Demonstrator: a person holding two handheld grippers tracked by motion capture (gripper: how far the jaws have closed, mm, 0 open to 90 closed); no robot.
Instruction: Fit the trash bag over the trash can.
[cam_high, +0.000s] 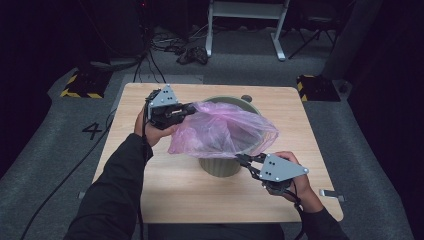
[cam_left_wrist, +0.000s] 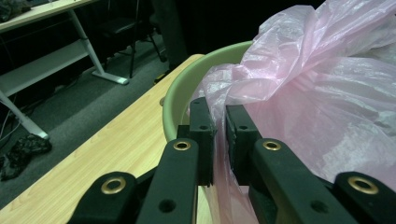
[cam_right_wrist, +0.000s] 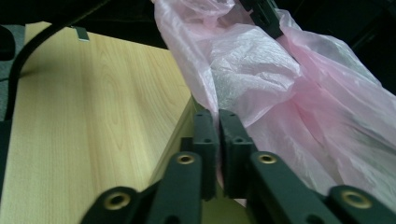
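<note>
Right gripper (cam_high: 246, 162) and left gripper (cam_high: 189, 108), jaws clamped on the pink bag (cam_high: 222, 131); spread evenly over the green bin's (cam_high: 220, 167) rim.

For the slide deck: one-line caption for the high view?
Both hand-held grippers, left and right, pinch a pink plastic bag over a green bin.

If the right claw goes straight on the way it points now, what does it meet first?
Most likely the pink bag: the right claw is shut on its edge, and more bag lies directly ahead. Behind it are the green bin and, farther off, the left claw; depth there is unclear.
</note>
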